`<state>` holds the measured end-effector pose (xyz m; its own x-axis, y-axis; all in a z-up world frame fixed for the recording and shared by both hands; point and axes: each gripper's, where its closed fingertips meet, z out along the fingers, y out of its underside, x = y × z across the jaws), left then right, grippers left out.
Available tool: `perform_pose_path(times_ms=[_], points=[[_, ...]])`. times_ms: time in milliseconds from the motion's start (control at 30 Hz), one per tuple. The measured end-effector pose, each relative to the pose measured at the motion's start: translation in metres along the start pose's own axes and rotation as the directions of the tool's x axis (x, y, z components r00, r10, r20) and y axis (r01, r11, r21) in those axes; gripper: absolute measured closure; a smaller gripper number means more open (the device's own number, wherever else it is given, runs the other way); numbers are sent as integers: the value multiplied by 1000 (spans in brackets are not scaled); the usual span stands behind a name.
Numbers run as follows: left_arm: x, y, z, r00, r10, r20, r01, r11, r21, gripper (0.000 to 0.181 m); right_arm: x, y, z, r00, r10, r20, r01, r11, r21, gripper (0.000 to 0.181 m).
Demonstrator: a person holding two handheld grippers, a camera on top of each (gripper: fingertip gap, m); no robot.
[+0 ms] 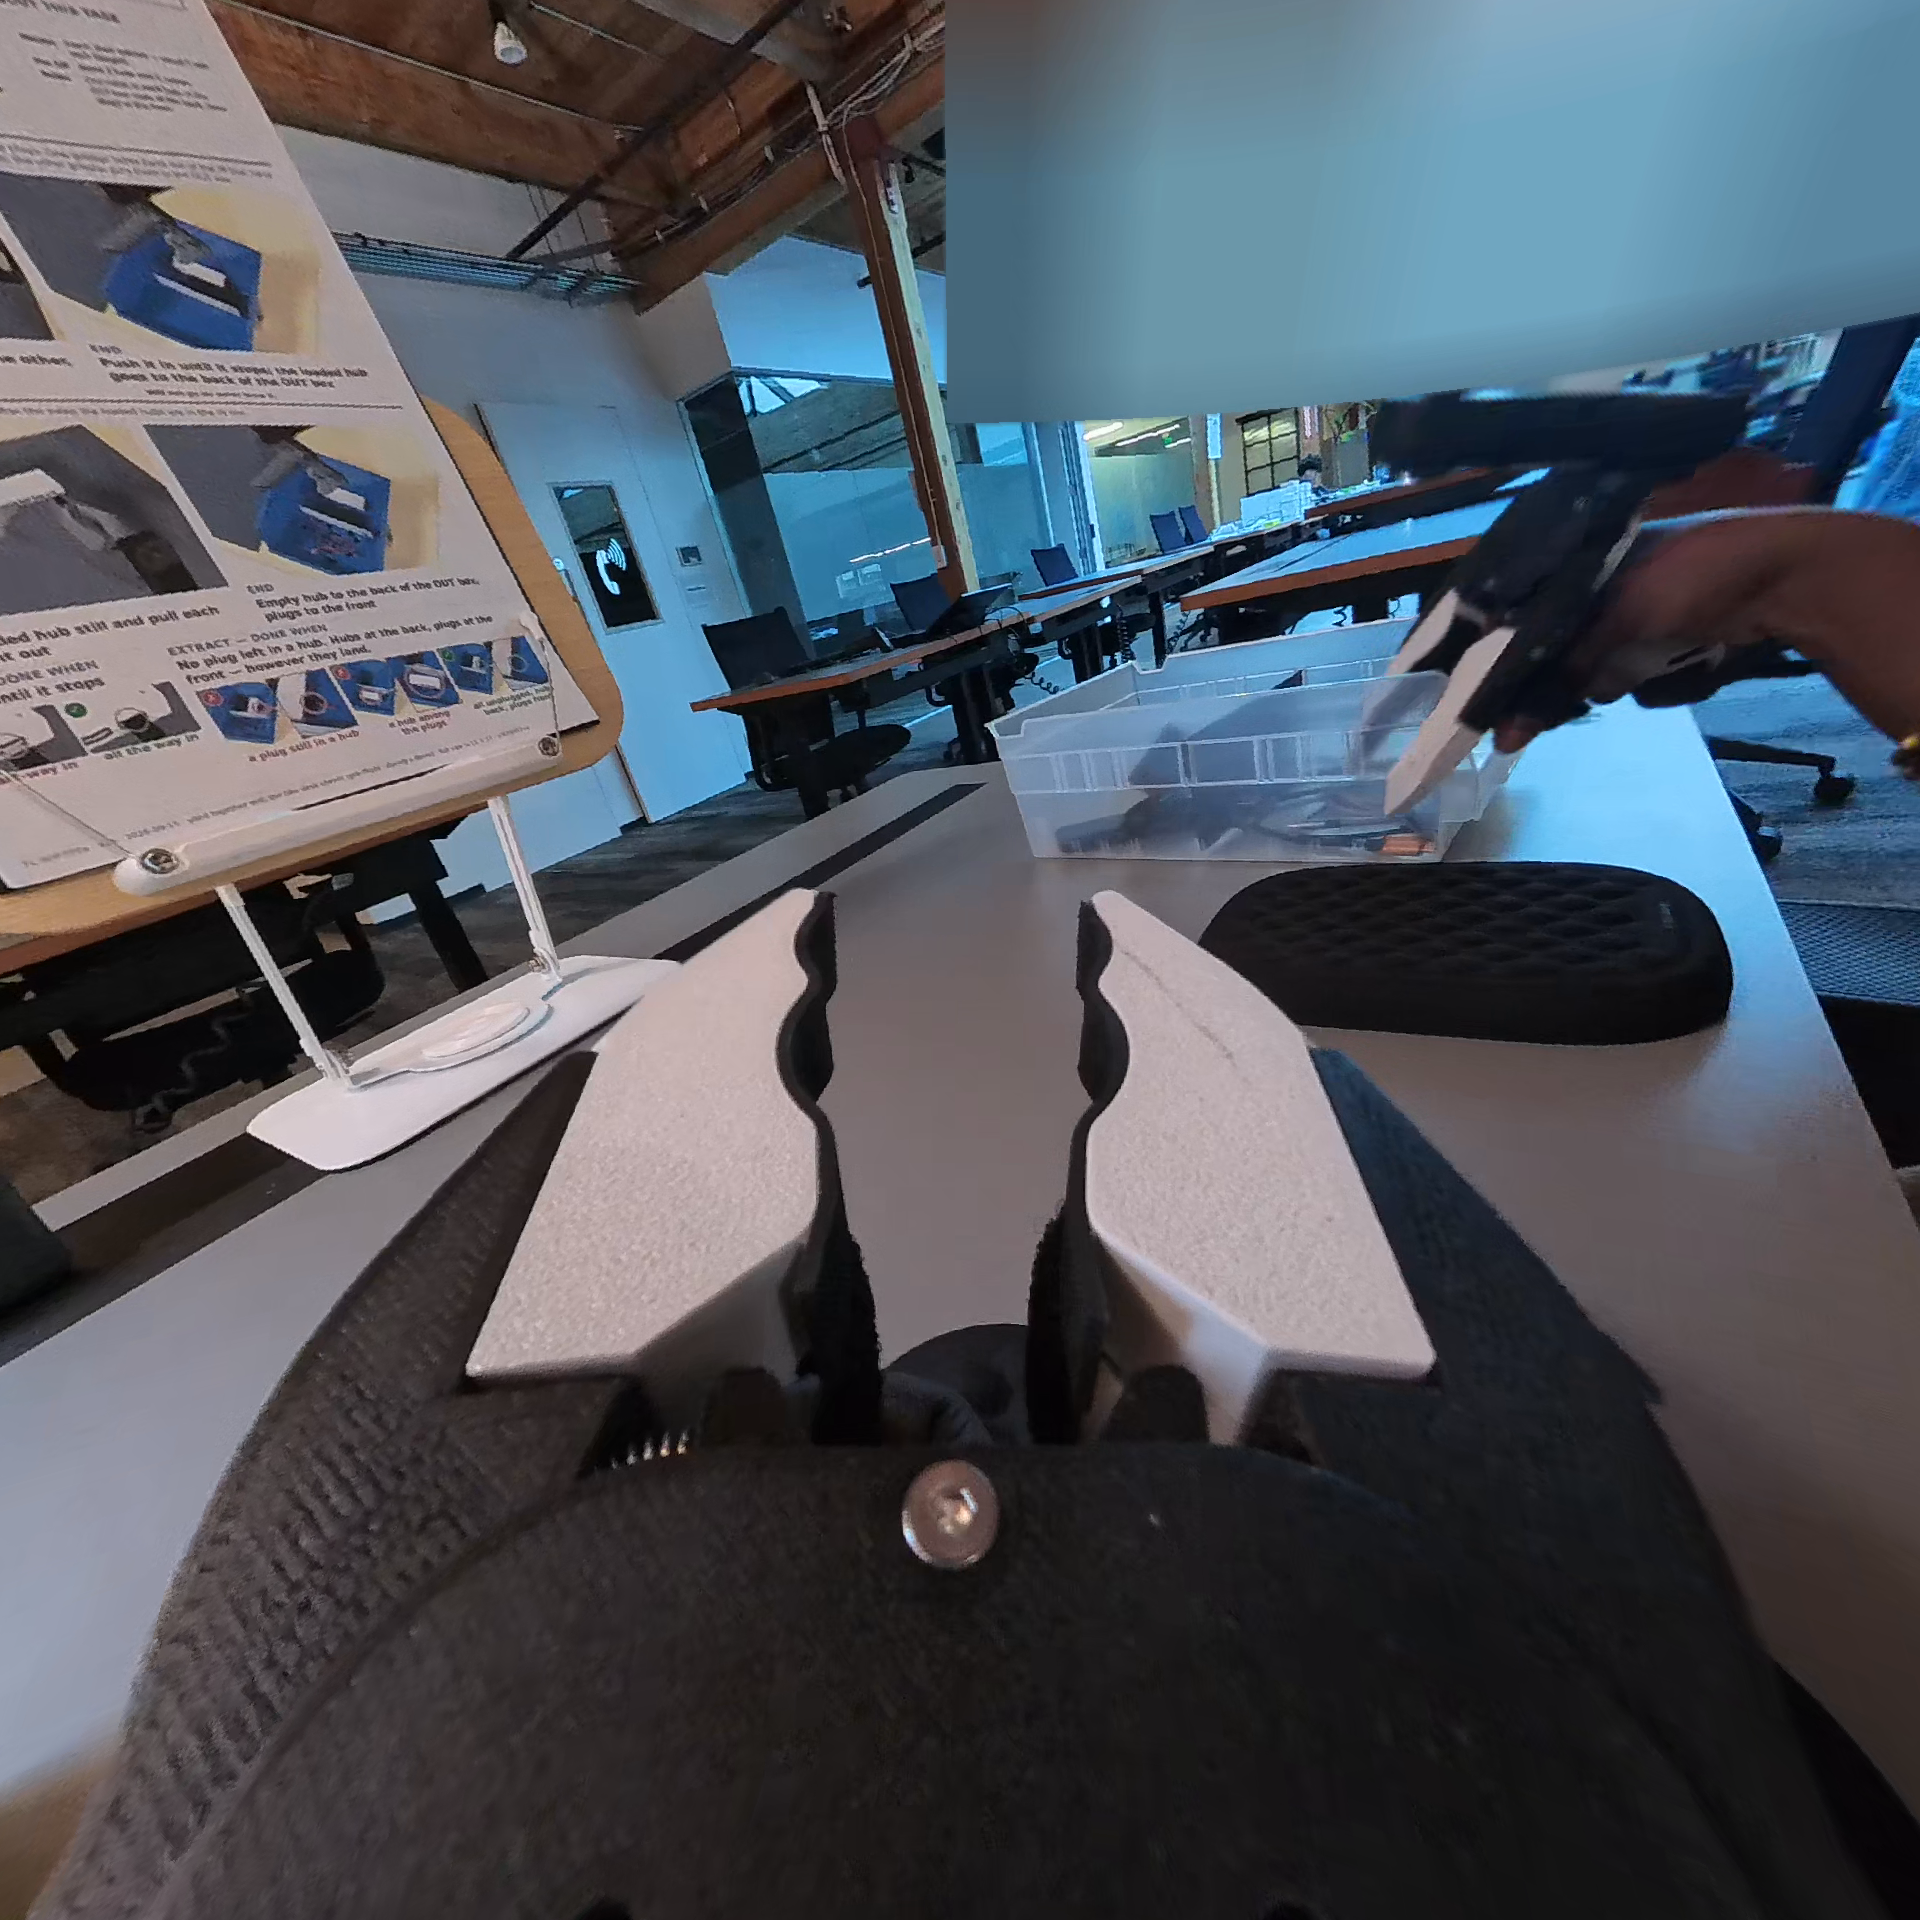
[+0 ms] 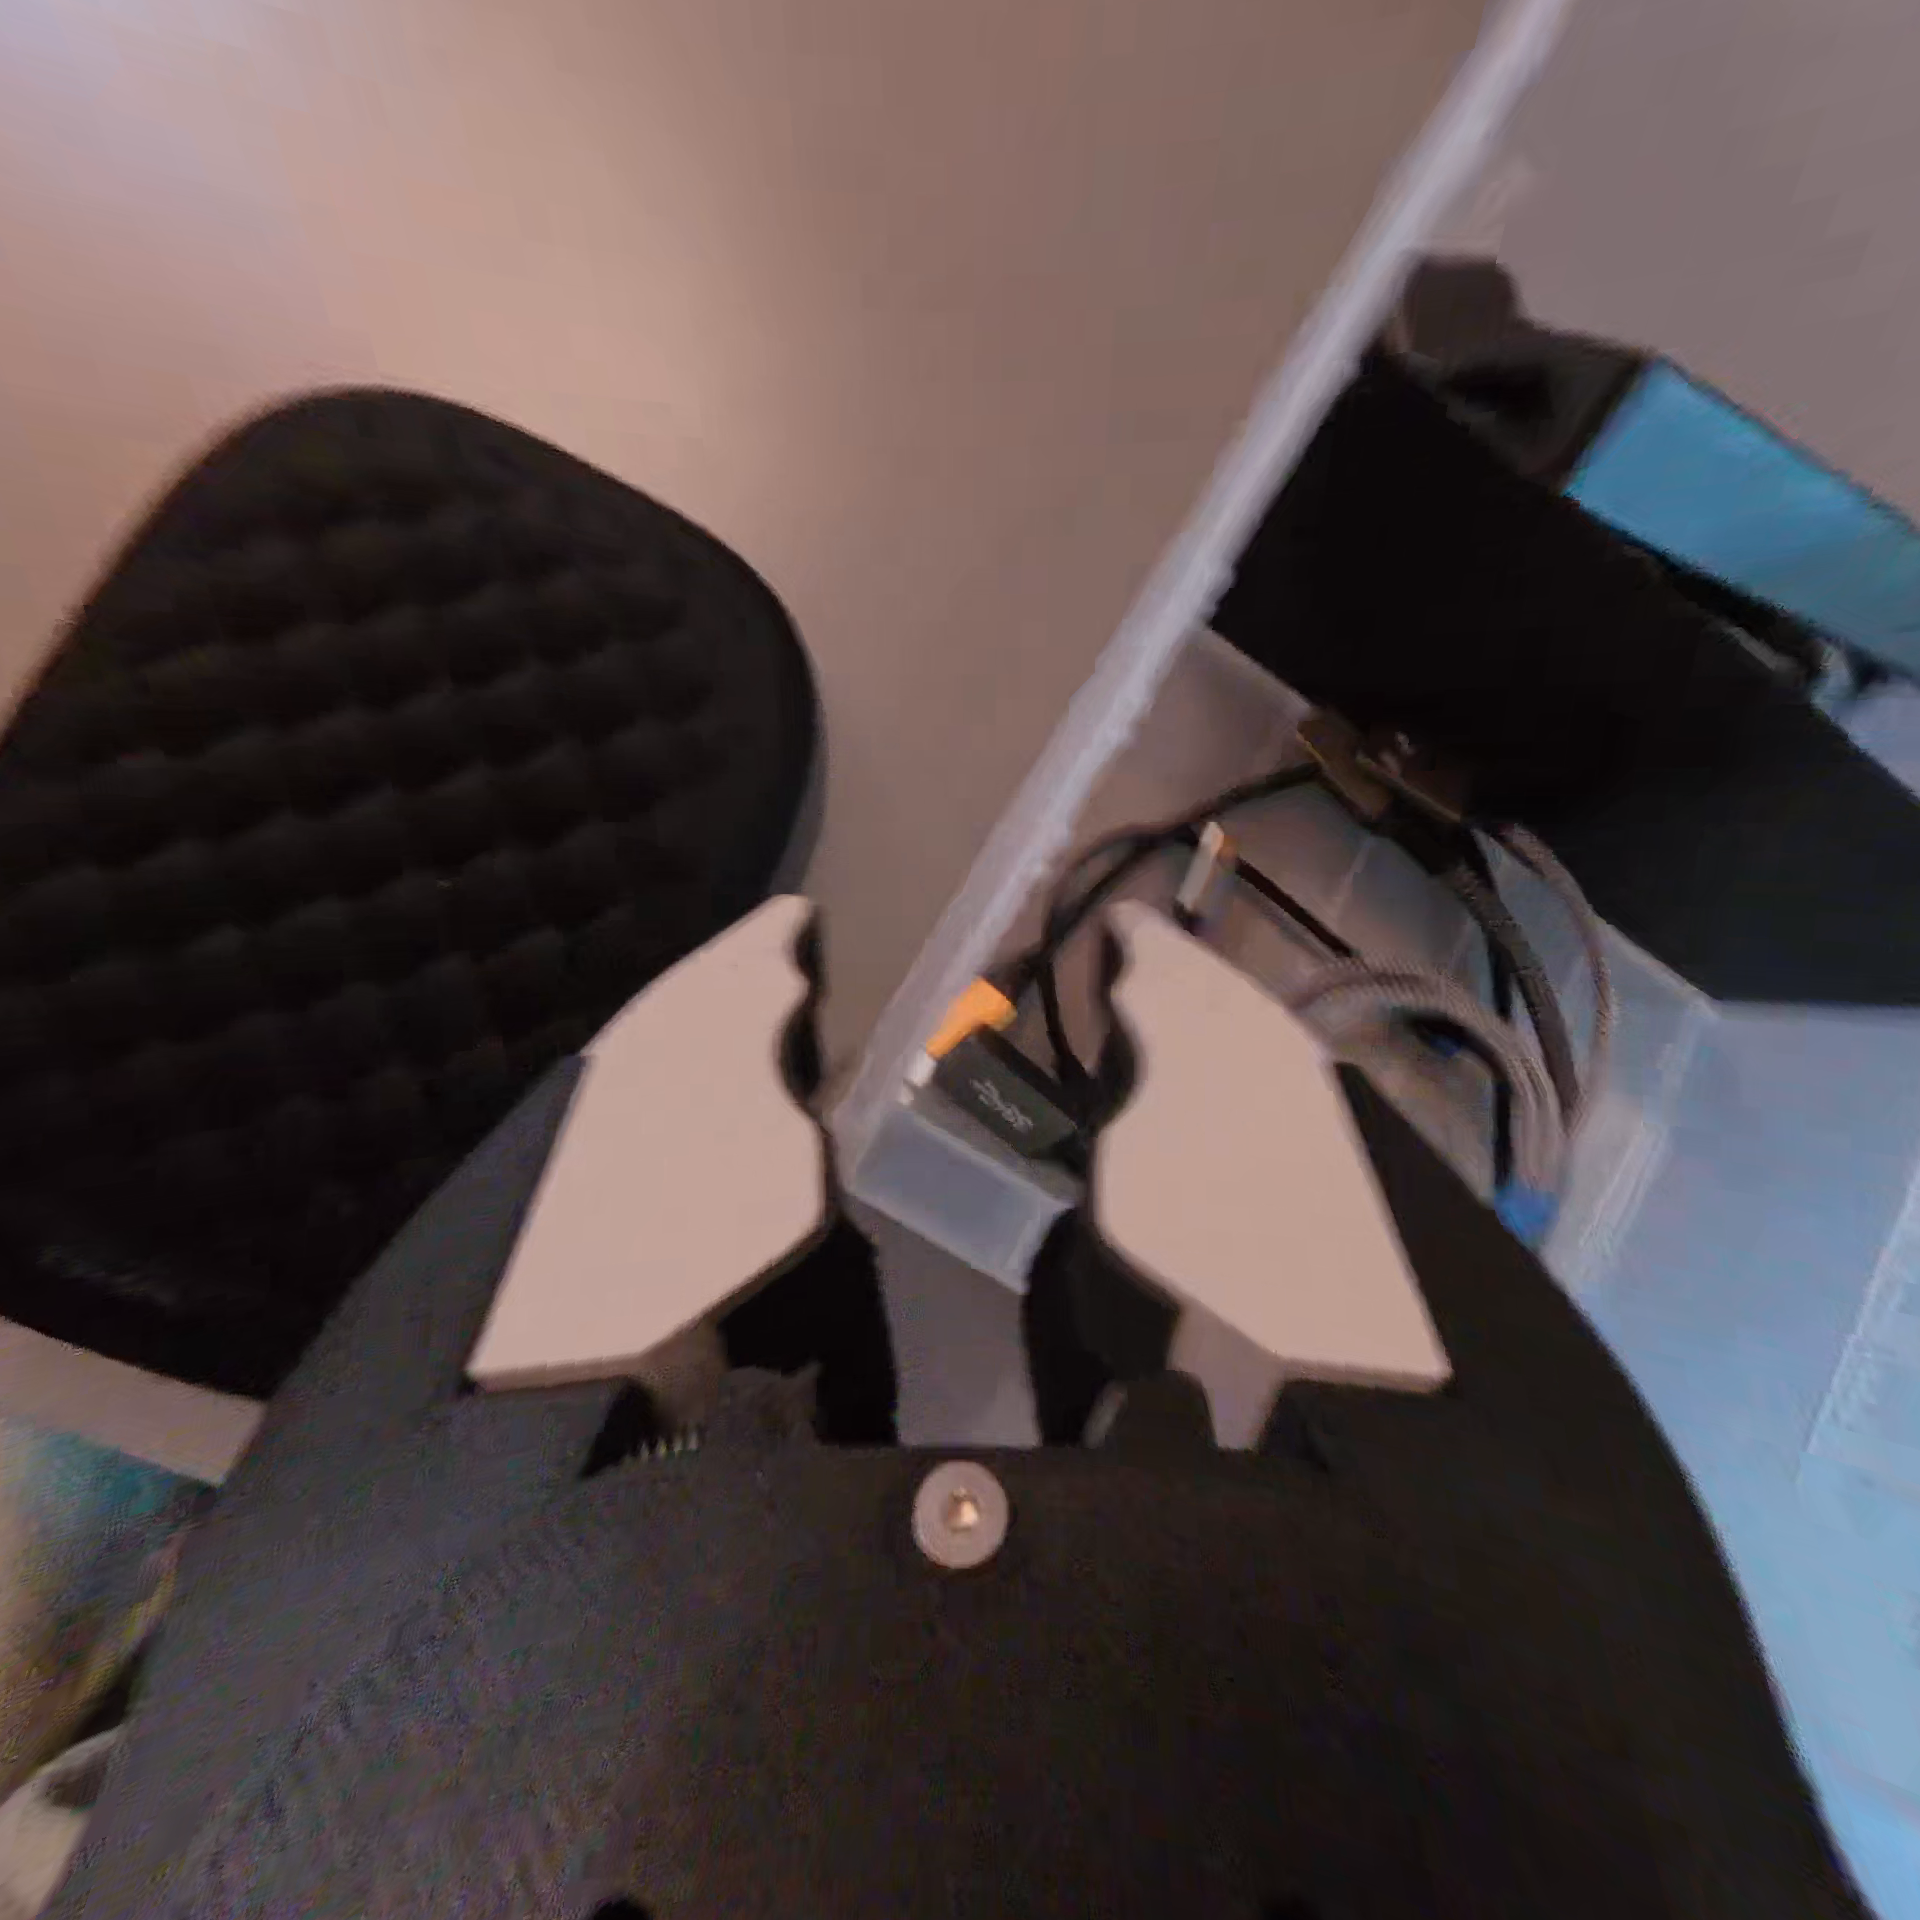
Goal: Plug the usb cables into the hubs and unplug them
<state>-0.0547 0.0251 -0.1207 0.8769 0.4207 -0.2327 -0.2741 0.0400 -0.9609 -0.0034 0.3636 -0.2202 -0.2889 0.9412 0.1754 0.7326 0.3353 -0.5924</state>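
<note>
R gripper [image 2: 961, 997] wide, empty, over bin [image 2: 1164, 665] corner by black plug [image 2: 1003, 1101]. Plug looks stiff, light, cable floppy: grab plug body. L gripper [image 1: 956, 935] wide, empty, above bench [image 1: 1558, 1195].

**Both grippers open, nothing held**

My left gripper [image 1: 956, 914] sits low and level, pointing forward, jaws apart, nothing between the fingers [image 1: 707, 1101]. My right gripper [image 2: 961, 925] is angled steeply down, jaws also apart and empty. From the left view, my right hand [image 1: 1704, 613] wraps its handle, tips tilted down to the left.
</note>
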Motion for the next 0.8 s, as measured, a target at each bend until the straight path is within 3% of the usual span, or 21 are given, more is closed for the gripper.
perform_pose_path(times_ms=[33,100,200,367,800], points=[[-1,0,0,1000,7,7,-7,1000,2,137,-4,-6,5,999,-29,20,29,999,39,148],[-4,-2,-2,1000,2,21,-2,1000,11,137,1,-18,12,999,-41,-16,42,994,104,151],[-5,-3,-2,1000,-24,19,23,999,24,137,17,-28,22,989,-99,-105,108,991,79,153],[-4,-3,-2,1000,-3,20,2,1000,17,137,25,-58,47,991,-97,-91,107,988,113,152],[-5,-6,-3,1000,-3,21,2,999,32,137,-40,-128,86,983,-182,-21,183,971,153,138]])
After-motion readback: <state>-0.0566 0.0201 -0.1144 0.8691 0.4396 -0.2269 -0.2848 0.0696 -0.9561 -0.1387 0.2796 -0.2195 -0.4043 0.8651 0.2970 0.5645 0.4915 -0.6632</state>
